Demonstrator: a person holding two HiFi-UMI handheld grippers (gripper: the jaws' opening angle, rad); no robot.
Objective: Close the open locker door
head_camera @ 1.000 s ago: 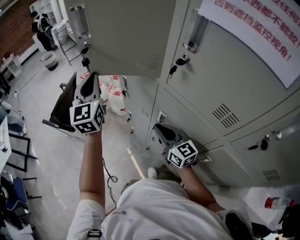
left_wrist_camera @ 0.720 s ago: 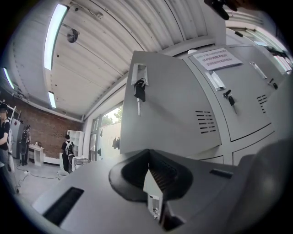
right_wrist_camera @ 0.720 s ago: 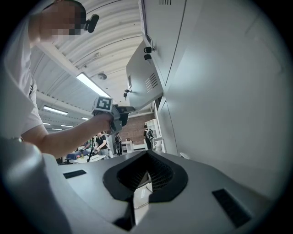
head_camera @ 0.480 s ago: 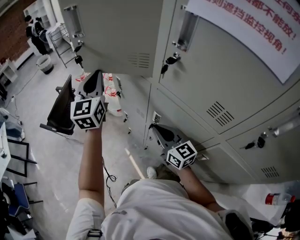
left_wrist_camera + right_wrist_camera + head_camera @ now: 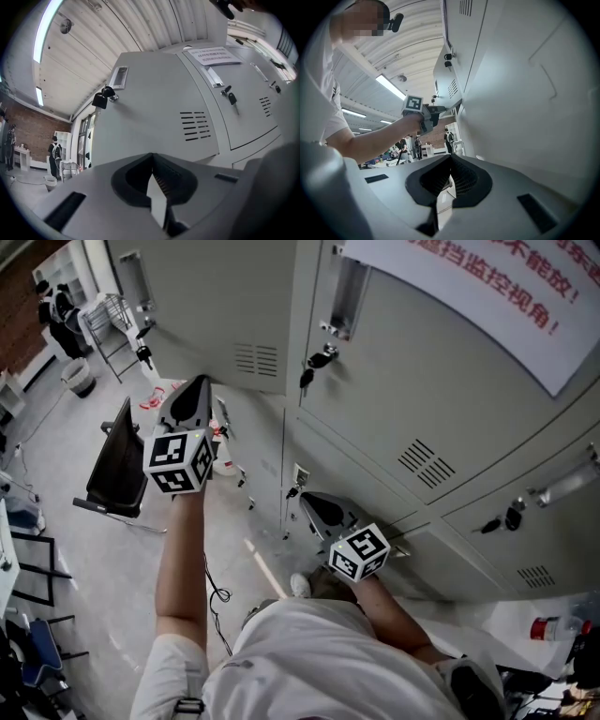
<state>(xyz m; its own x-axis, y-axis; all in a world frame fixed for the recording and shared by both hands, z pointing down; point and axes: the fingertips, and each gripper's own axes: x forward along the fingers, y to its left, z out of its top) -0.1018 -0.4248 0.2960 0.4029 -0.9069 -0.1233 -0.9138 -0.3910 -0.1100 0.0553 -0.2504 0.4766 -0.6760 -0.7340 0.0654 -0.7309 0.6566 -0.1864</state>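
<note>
The locker door (image 5: pixel 216 306) at upper left stands ajar, not yet shut; the left gripper (image 5: pixel 195 390), near its lower edge, and the right gripper (image 5: pixel 314 502) are both clenched empty.

Count from where I'm standing:
- Tools: 2, left tool (image 5: pixel 199 385) and right tool (image 5: pixel 309 500), 1 marker cube (image 5: pixel 176 461) each.
- Locker doors showing a vent: 3, made up of 1 open door (image 5: pixel 206 306) and 2 closed doors (image 5: pixel 422 381).
- Keys (image 5: pixel 314 357) in locks: 3.
- Paper notice (image 5: pixel 469 282): 1.
- Bin (image 5: pixel 75 377): 1.
- Red-capped bottle (image 5: pixel 553 626): 1.
- People (image 5: pixel 55 151) by the far wall: 2.
- White jugs (image 5: pixel 223 457) on the floor: too hidden to count.
</note>
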